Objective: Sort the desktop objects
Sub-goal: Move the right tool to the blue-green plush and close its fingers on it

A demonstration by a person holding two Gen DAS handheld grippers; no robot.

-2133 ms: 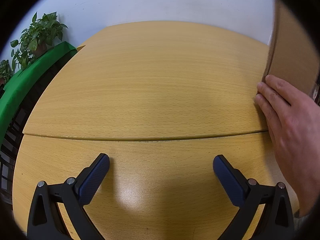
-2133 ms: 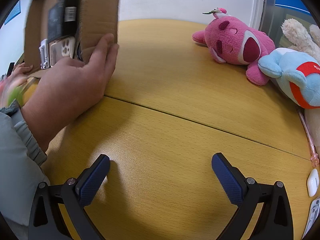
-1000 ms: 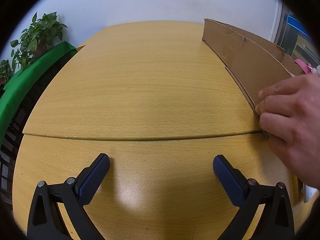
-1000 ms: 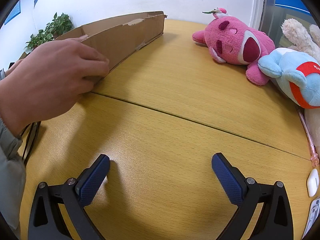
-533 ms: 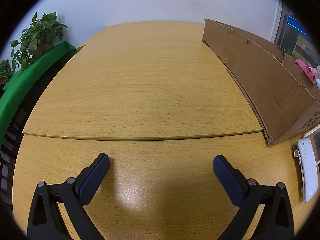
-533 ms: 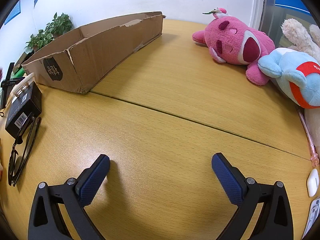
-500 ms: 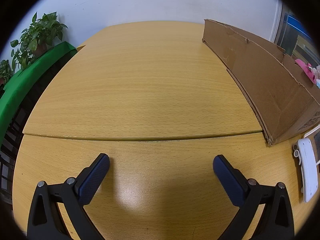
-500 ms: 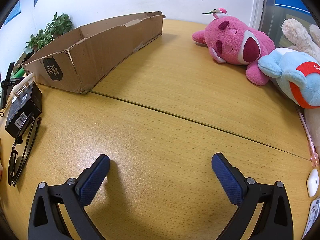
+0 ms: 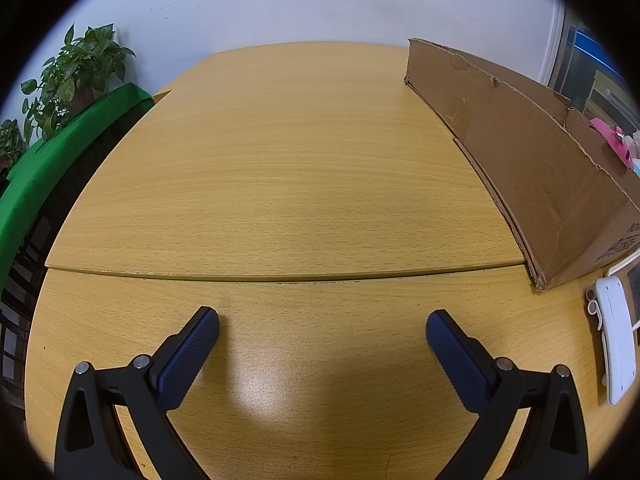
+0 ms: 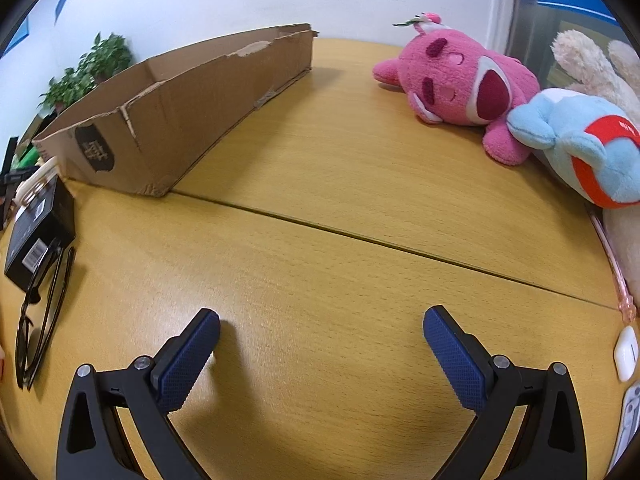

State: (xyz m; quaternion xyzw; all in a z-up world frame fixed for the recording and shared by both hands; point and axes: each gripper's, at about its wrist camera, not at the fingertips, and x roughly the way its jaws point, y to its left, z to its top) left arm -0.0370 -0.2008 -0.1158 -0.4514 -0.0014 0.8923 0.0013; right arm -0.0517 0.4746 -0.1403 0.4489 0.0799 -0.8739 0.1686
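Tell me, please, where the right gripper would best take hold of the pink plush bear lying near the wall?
Probably by the foot on the pink plush bear, coming from the table side: it sticks out toward the open right gripper, is narrow and soft, while its far side presses against the blue plush.

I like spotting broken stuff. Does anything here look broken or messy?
Yes. The long brown cardboard box has a ragged, torn top rim and a split near corner. The pink plush bear lies tipped over against the light blue plush toy.

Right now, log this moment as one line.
left claw: open, holding nothing | right claw: open, holding nothing | cardboard box: on table | black box, glasses: outside it
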